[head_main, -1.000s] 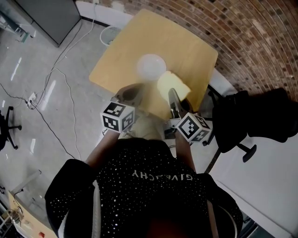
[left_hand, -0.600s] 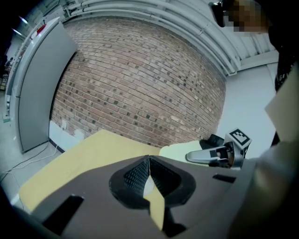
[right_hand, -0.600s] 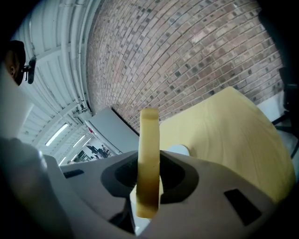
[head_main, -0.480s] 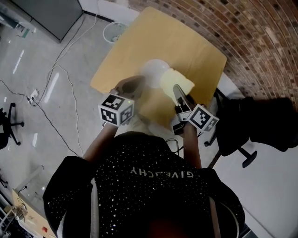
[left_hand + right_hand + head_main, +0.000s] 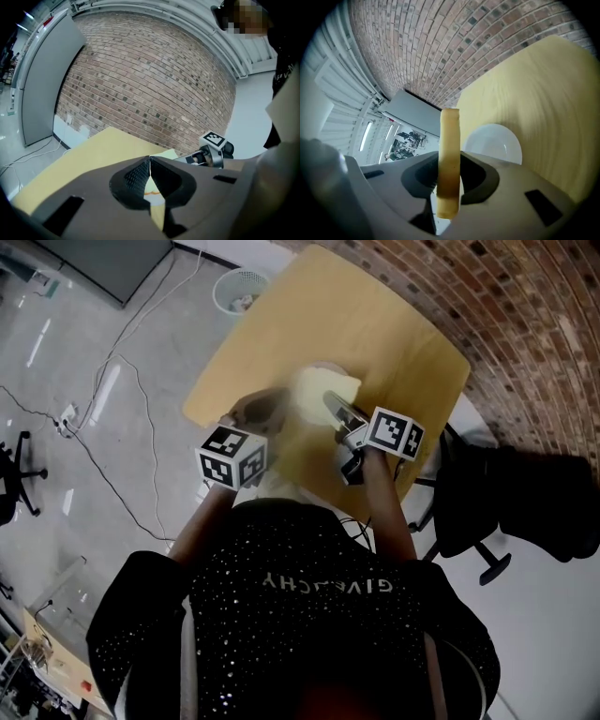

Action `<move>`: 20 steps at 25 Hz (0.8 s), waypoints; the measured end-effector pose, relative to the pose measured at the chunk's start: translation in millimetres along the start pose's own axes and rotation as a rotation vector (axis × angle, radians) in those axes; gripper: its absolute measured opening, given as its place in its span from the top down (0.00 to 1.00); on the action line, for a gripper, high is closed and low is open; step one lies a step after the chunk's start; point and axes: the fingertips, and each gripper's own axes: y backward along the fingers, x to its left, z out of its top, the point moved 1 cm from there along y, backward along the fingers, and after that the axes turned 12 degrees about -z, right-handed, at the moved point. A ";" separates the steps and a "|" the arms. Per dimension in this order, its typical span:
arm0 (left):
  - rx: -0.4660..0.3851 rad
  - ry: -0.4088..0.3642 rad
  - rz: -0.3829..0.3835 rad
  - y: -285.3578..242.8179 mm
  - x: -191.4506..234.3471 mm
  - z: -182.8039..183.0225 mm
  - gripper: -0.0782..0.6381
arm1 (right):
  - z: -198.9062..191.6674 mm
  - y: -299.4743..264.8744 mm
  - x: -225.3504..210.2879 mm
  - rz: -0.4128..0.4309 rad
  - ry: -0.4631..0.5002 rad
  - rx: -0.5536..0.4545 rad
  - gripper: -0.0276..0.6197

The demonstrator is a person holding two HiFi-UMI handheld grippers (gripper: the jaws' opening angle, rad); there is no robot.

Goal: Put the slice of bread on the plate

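A pale slice of bread [image 5: 322, 393] hangs over the white plate [image 5: 325, 366], which it mostly hides in the head view. My right gripper [image 5: 336, 409] is shut on the slice. In the right gripper view the bread [image 5: 450, 154] stands edge-on between the jaws, and the plate [image 5: 494, 143] lies just beyond on the wooden table [image 5: 543, 103]. To the left of the plate, my left gripper [image 5: 261, 411] hovers over the table's near edge. Its jaws [image 5: 150, 164] are shut with nothing between them. From there the right gripper [image 5: 212, 151] shows at the right.
The yellow table [image 5: 375, 324] stands against a brick wall [image 5: 534, 324]. A black office chair [image 5: 506, 502] is at the right. A wire waste basket [image 5: 240, 287] and cables [image 5: 112, 381] lie on the grey floor to the left.
My right gripper has carried the bread leftward and down, from beside the plate to over it. The left gripper has edged forward toward the table.
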 end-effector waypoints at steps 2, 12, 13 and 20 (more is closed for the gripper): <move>-0.007 0.015 0.020 1.3 5.9 -0.5 0.88 | 0.3 -10.3 -1.0 0.008 -0.020 0.030 0.81; -0.026 0.046 0.045 0.1 15.3 -2.9 0.88 | 0.3 -23.9 -17.0 0.001 -0.126 0.081 0.81; -0.025 0.045 0.043 -0.4 14.1 -2.6 0.88 | 0.9 -23.5 -15.1 0.010 -0.128 0.083 0.76; -0.038 0.036 0.022 -2.7 3.4 0.2 0.88 | -4.9 -22.2 -16.8 -0.158 0.085 0.106 0.28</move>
